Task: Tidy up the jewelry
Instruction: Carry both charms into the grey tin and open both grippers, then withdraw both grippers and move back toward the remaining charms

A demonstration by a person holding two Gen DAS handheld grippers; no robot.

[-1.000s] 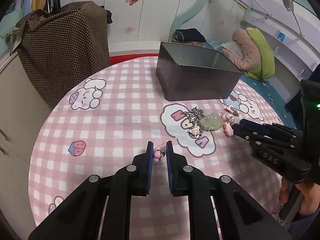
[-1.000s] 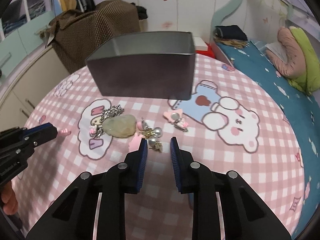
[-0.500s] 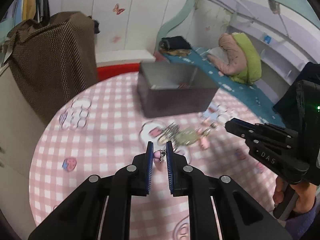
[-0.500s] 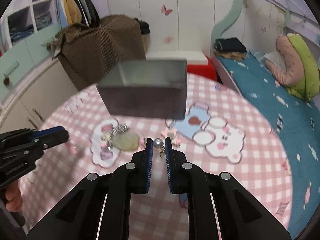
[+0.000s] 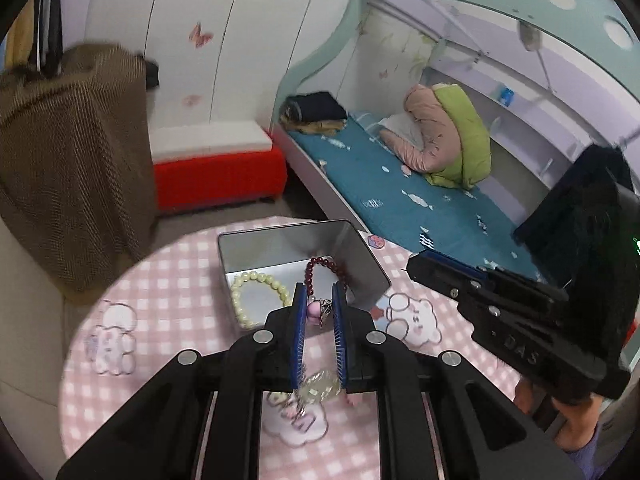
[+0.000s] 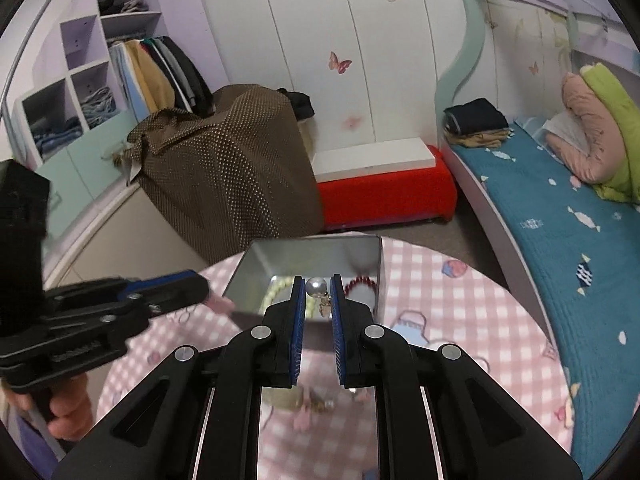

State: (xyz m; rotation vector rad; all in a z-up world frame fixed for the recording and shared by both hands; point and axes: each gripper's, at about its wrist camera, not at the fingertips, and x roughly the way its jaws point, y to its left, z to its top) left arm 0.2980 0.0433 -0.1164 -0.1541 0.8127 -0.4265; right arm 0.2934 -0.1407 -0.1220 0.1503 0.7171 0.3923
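Observation:
My left gripper (image 5: pixel 319 308) is shut on a small pink ear stud (image 5: pixel 314 310) and holds it high over the near edge of the open metal tin (image 5: pixel 362 256). My right gripper (image 6: pixel 317 294) is shut on a pearl earring (image 6: pixel 316 286) and holds it over the same tin (image 6: pixel 256 258). In the tin lie a pale green bead bracelet (image 5: pixel 258 280) and a dark red bead bracelet (image 5: pixel 320 262). More jewelry, a pale jade pendant with chains (image 5: pixel 320 390), lies on the pink checked tablecloth (image 5: pixel 168 300) below the left fingers. The left gripper also shows in the right wrist view (image 6: pixel 200 286).
The round table stands beside a bed with a teal cover (image 5: pixel 400 192), a red bench (image 5: pixel 216 176) and a brown dotted covered object (image 6: pixel 224 168). A wardrobe with shelves (image 6: pixel 80 80) is at the left.
Both grippers have risen from the table with their pieces and moved forward over the tin, whose inside now shows. The right gripper shut on the pearl earring a second ago.

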